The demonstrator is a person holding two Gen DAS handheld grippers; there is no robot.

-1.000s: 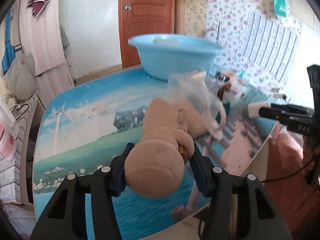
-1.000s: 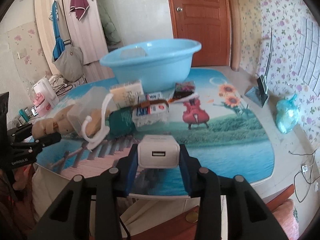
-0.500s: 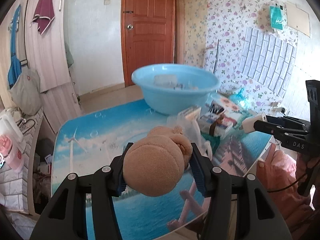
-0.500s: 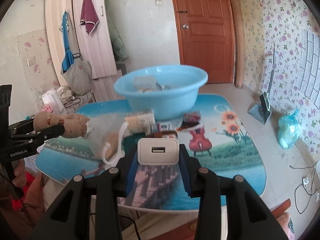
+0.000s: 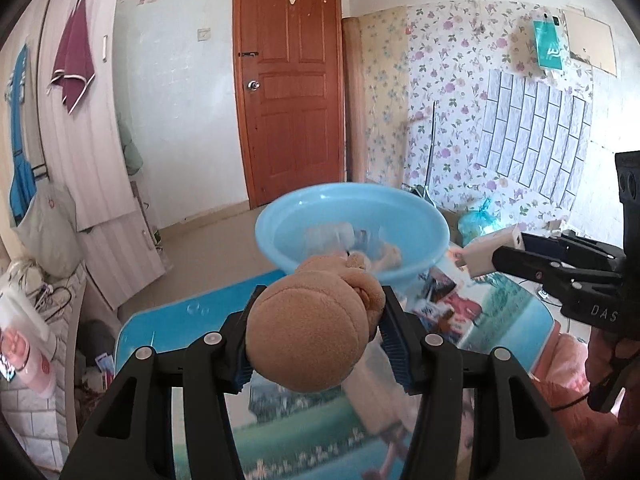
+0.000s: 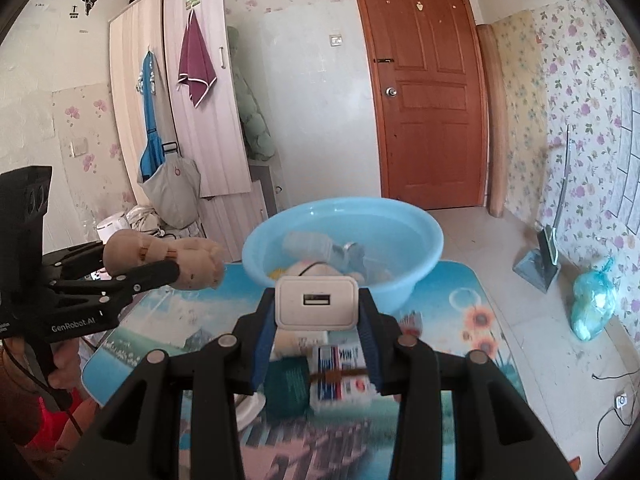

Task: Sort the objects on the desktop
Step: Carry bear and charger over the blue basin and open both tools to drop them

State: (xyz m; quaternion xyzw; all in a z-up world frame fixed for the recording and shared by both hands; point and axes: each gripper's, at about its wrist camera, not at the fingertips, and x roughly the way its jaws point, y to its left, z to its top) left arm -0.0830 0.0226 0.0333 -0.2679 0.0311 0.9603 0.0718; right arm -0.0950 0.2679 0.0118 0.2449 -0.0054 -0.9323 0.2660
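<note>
Both grippers loaded, raised above the table (image 6: 472, 292).
Left gripper (image 5: 318, 334) pinches a tan plush toy (image 5: 308, 340); right gripper (image 6: 316, 322) clamps a white USB charger (image 6: 316, 302), both near the blue basin (image 6: 416, 240).

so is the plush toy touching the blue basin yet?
Apart. The right wrist view shows the plush toy, held in the left gripper, with wall visible between it and the blue basin.

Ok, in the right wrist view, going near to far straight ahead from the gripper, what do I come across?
right gripper shut on the white USB charger → boxes lying on the table → blue basin with items inside → wooden door.
</note>
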